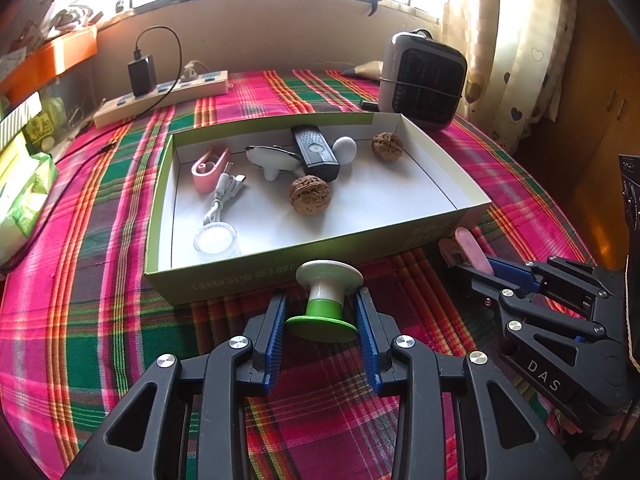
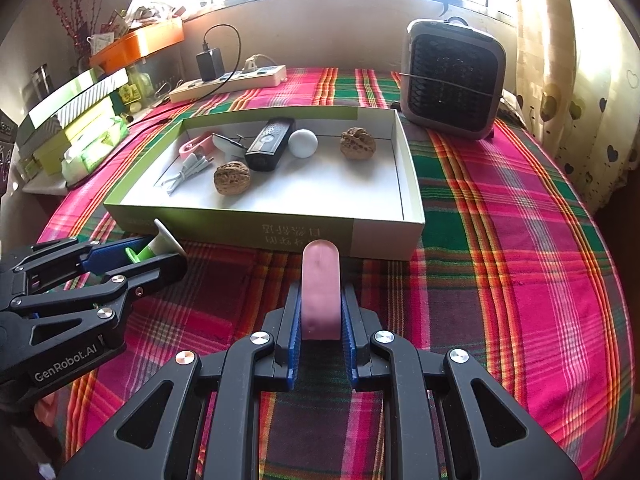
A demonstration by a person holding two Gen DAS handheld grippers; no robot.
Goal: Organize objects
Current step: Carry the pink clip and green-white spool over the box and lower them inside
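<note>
Left gripper [image 1: 322, 326] jaws clamped on green-white spool [image 1: 326, 300], right gripper [image 2: 320, 320] jaws clamped on pink bar [image 2: 321, 292], both poised at 6 o'clock of box [image 2: 384, 236], likely for drop-in.

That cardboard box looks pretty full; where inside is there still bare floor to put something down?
The box has bare floor along its right half, between the far walnut and the near wall. The left half is crowded: near walnut, black remote, white cable, pink clip.
</note>
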